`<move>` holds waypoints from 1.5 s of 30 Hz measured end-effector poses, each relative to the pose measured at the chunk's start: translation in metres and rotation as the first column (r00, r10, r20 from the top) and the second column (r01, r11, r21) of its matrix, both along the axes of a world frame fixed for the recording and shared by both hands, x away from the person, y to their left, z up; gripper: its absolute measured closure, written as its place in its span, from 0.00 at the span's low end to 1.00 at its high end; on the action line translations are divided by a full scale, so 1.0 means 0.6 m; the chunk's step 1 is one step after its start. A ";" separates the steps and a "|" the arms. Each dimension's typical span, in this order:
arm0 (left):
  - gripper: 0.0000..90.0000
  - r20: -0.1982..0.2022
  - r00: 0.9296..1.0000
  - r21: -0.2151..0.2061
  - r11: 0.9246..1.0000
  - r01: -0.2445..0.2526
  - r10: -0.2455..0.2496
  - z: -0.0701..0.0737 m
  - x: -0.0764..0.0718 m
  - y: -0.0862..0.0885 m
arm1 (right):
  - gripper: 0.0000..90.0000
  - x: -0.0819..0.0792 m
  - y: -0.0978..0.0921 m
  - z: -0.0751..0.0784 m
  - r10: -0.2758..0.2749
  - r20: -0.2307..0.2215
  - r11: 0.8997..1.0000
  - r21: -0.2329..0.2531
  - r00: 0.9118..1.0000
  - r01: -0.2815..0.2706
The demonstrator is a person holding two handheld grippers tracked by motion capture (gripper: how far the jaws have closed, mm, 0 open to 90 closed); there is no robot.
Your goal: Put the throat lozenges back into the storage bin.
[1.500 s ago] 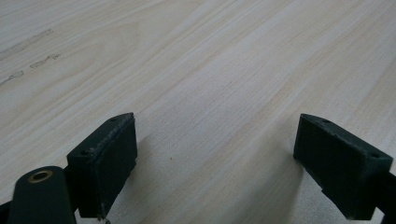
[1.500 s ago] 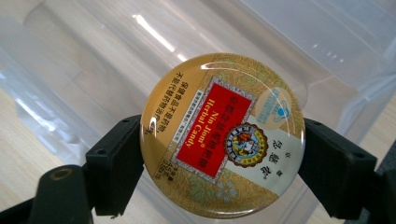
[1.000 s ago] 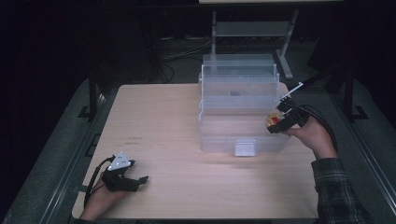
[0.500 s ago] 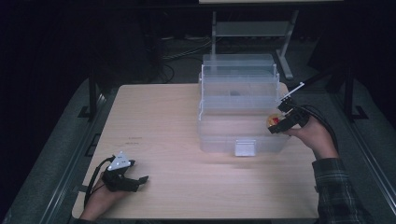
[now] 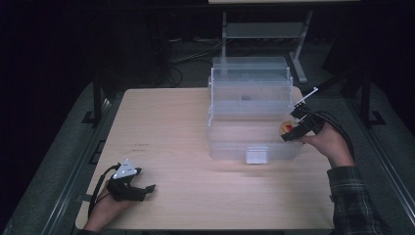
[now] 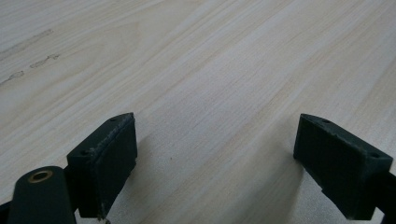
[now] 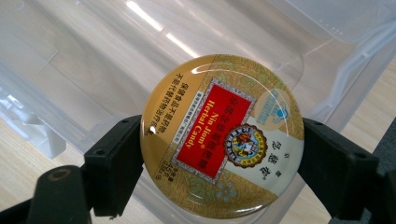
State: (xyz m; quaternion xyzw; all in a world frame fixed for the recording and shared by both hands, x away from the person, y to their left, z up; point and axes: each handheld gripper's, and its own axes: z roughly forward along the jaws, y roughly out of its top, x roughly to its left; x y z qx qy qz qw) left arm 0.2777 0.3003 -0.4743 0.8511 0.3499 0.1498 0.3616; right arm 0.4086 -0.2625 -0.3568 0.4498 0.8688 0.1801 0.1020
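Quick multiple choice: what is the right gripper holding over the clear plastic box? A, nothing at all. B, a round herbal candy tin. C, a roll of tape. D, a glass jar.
B: in the right gripper view the right gripper has its two black jaws pressed on opposite sides of a round gold candy tin with a red "Herbal Candy" label, held over the clear plastic box.

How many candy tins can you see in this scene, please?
1. The round candy tin is clamped in the right hand-held gripper, held over the clear plastic box at its right side. More could be hidden behind the box's cloudy walls.
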 end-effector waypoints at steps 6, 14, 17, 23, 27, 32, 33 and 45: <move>0.14 0.001 1.000 0.000 1.000 0.000 0.000 0.000 0.000 0.000 | 0.21 0.000 0.001 -0.001 -0.004 -0.006 1.000 0.004 1.000 0.004; 0.14 0.000 1.000 0.000 1.000 0.001 -0.001 0.000 0.000 0.000 | 0.21 -0.004 -0.002 0.006 -0.006 0.006 1.000 0.011 1.000 0.006; 0.14 0.000 1.000 0.000 1.000 0.000 0.000 0.000 0.000 0.000 | 0.21 -0.007 -0.004 0.010 -0.006 0.015 1.000 0.018 1.000 0.006; 0.14 0.000 1.000 0.000 1.000 0.000 0.000 0.000 0.000 0.000 | 0.21 -0.024 -0.005 0.026 0.002 0.045 0.999 0.038 0.999 -0.004; 0.14 0.000 1.000 0.001 1.000 0.000 0.000 0.000 0.000 0.000 | 0.21 -0.037 -0.006 0.033 0.008 0.071 0.999 0.051 0.997 -0.012; 0.14 0.000 1.000 0.000 1.000 0.000 0.000 0.000 0.000 0.000 | 0.21 -0.053 -0.010 0.036 0.012 0.096 0.997 0.071 0.995 -0.018; 0.14 0.000 1.000 0.000 1.000 0.000 0.000 0.000 0.000 0.000 | 0.21 -0.058 -0.010 0.036 0.010 0.097 0.997 0.074 0.995 -0.017; 0.14 0.000 1.000 0.000 1.000 0.001 -0.001 0.000 0.000 0.000 | 0.21 -0.096 -0.017 0.028 0.012 0.126 0.995 0.093 0.992 -0.024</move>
